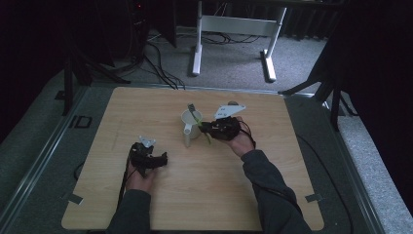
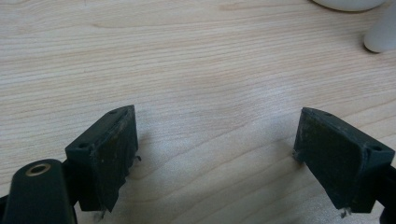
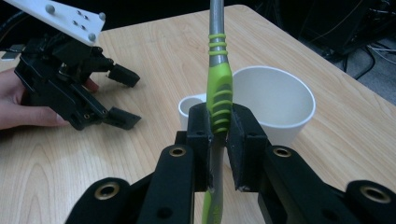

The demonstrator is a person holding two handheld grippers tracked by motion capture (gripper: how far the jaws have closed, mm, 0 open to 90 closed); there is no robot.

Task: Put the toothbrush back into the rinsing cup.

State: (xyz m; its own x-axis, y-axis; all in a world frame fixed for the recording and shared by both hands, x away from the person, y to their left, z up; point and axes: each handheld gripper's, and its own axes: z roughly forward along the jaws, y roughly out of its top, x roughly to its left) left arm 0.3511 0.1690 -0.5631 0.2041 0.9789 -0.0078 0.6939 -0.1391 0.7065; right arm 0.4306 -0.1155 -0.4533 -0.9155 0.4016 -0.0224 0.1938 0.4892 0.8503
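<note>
Dim room; grey carpet (image 1: 229, 58), white desk frame (image 1: 234, 24) behind.

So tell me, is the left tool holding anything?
No, the left tool stands open over bare table, nothing between its pads.

Both forearms wear dark grey sleeves (image 1: 272, 187); left gripper (image 1: 157, 159) black, grey three-cornered plate on top, black cable trailing; right gripper (image 3: 219, 122) black too, brass-ringed screw holes, worn scuffed pads.
</note>
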